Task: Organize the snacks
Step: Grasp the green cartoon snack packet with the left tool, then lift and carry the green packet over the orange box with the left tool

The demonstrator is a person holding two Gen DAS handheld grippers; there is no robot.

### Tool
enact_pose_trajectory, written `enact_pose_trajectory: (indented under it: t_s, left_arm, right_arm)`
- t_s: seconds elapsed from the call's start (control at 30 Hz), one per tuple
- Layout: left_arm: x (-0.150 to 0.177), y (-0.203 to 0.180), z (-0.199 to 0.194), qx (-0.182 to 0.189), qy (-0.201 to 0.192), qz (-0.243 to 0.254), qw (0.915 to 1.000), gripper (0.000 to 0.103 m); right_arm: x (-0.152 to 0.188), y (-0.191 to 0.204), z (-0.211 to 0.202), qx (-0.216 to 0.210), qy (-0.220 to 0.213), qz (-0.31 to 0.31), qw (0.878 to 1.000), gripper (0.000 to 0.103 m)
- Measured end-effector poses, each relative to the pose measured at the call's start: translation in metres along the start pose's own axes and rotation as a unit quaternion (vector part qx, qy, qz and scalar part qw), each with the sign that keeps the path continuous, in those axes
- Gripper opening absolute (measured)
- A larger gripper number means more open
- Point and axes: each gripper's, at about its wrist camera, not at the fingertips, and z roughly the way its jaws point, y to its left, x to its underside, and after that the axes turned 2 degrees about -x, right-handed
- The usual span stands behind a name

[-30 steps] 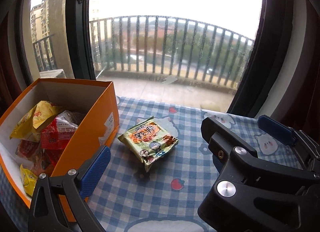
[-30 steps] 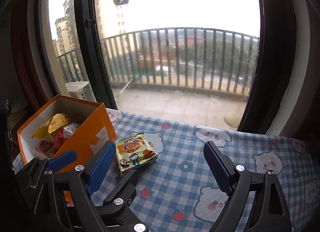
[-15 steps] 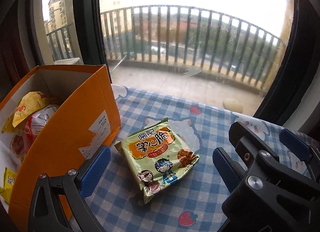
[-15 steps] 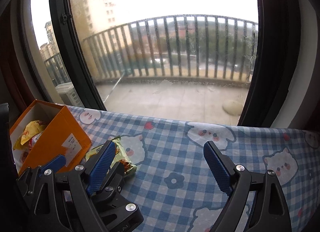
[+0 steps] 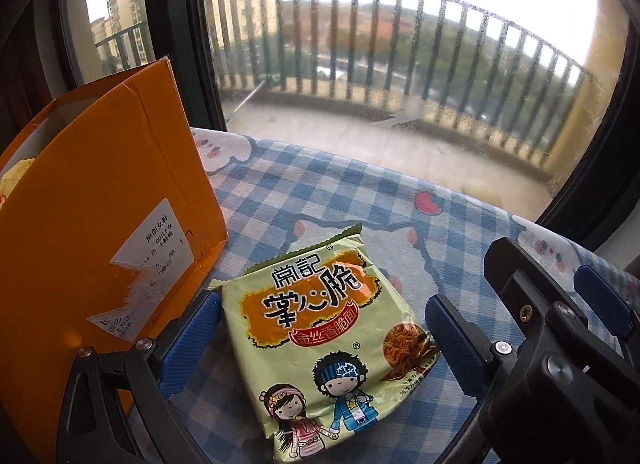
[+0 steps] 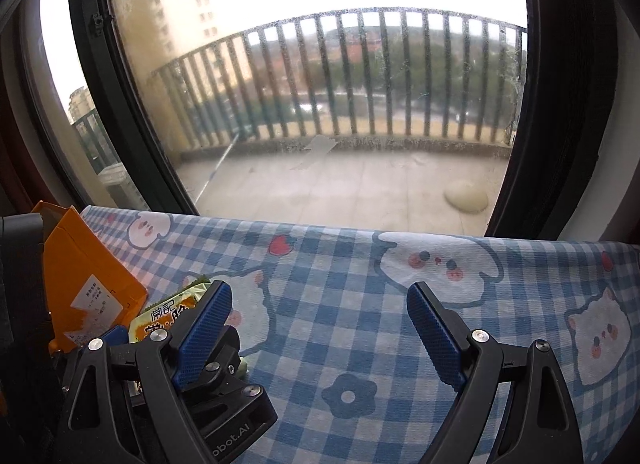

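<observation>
High-rise flat, home setting. Table under a blue-checked cartoon tablecloth point(image 6: 360, 304) stands against a large window point(image 6: 320, 103); beyond the window, a railed balcony point(image 6: 360, 75), with apartment blocks point(image 5: 120, 3) past it.

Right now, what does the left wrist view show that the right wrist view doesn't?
Left wrist only: the whole green snack packet lying flat between the left tool's open pads, and yellow snack bags inside the orange box.

Right wrist only: the right tool open over bare checked tablecloth, nothing between its pads.

Both: the box, the packet, the tablecloth and the balcony railing.
</observation>
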Motion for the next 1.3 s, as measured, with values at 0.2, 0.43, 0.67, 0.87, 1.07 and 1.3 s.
enact_pose_trajectory:
  t_s: [0.2,0.43,0.67,0.87,1.07,1.3]
  left_arm:
    - [-0.003,-0.002,0.007,-0.003,-0.009,0.011,0.9999,0.093]
    - [-0.004,-0.002,0.012,-0.006,-0.008,0.020,0.9998,0.083]
    - [0.010,-0.004,0.003,0.003,-0.007,0.034,0.9994,0.082]
    - [0.027,-0.005,-0.011,0.016,-0.004,0.053,0.9985,0.082]
    - [0.043,-0.001,-0.032,0.040,0.003,0.065,0.9971,0.082]
    - [0.069,0.006,-0.060,0.064,-0.006,0.084,0.9944,0.082]
  right_arm:
    - [0.002,-0.007,0.009,0.001,0.007,0.008,1.000,0.091]
    - [0.006,-0.011,0.009,-0.018,0.020,0.019,0.999,0.091]
    - [0.017,-0.011,0.000,-0.021,0.036,0.026,0.999,0.091]
    - [0.033,-0.009,-0.017,-0.014,0.046,0.020,0.999,0.091]
    - [0.048,-0.004,-0.041,-0.010,0.052,0.014,0.998,0.091]
    - [0.068,0.010,-0.075,0.005,0.045,-0.018,0.999,0.091]
